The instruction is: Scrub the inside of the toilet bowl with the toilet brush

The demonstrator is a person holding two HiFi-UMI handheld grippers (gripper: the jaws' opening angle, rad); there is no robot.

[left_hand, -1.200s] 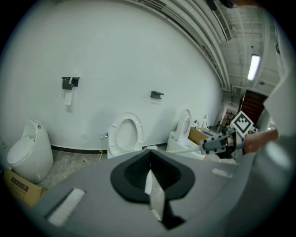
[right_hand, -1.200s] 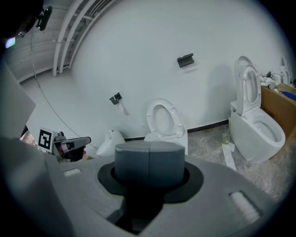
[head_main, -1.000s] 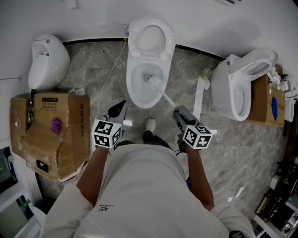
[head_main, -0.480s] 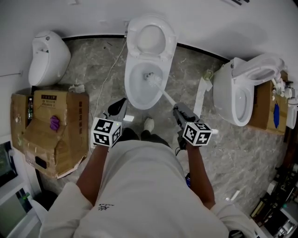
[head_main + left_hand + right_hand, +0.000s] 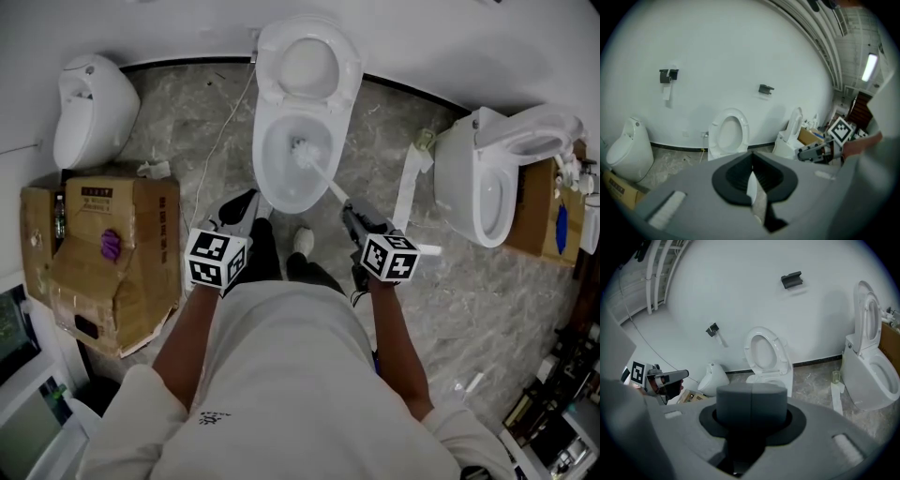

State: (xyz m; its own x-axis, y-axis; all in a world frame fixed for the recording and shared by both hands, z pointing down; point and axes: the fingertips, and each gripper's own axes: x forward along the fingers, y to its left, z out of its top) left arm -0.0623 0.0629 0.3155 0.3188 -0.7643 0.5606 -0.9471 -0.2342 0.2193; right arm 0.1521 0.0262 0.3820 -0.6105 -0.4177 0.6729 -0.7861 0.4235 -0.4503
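Right tool (image 5: 350,216) clamped on brush (image 5: 304,150) handle, now closer to bowl (image 5: 268,167) than second ago. Brush head pushed slightly farther in, at bowl centre. Left tool (image 5: 247,201) jaws together, empty, at near rim. Scrub stroke judged under way.

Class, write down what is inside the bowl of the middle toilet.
The toilet brush head lies inside the toilet bowl, its white handle slanting out to the right tongs. The bowl floor beneath the head is covered.

The white toilet brush (image 5: 320,172) slants into the open white toilet bowl (image 5: 260,161). Its bristle head sits deep inside and its handle rises rightward over the front rim.
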